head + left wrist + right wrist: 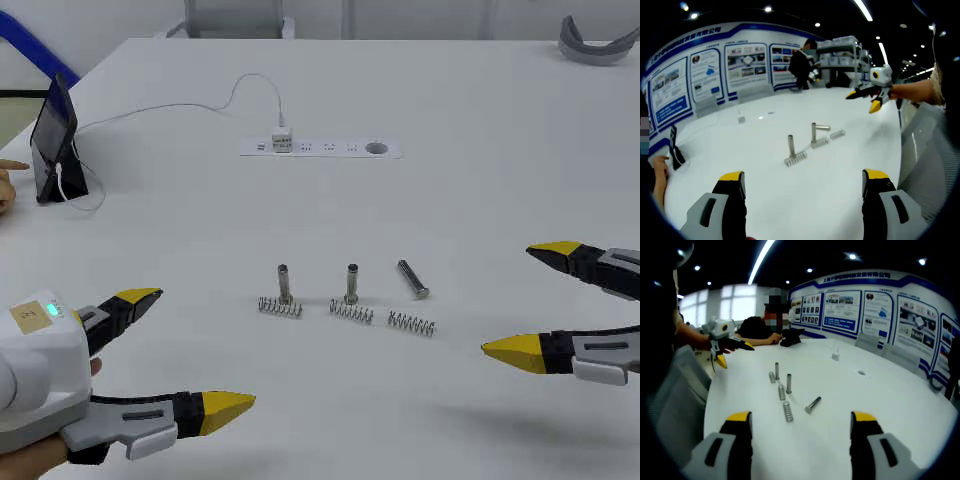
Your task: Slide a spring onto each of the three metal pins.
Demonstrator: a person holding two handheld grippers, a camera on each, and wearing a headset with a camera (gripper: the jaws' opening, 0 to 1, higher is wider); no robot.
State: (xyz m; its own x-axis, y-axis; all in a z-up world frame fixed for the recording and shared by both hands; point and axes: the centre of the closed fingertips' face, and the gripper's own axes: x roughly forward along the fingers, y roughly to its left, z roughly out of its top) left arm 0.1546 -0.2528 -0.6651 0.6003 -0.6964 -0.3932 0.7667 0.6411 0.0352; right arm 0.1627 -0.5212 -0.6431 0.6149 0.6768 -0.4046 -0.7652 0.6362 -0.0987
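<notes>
Yellow-tipped jaws of the left gripper (185, 350) stood wide apart at the lower left of the head view, holding nothing. At the right edge, the right gripper (520, 300) was likewise spread and empty. Between them on the white table (480, 120), the left pin (284, 282) and middle pin (352, 282) stood upright, and the third pin (413, 279) lay flat to their right. Just below them lay the left spring (280, 307), middle spring (352, 313) and right spring (411, 324), none on a pin. Higher up sat a power strip (320, 148), with a tablet (55, 135) at the left edge.

From the left gripper view, its jaws rose apart at the bottom, pins and springs lay mid-frame, and the right gripper hung open at the upper right.

From the right gripper view, its own jaws were also parted. The farthest spring seemed to touch its pin's base, though it was too small to be sure.
</notes>
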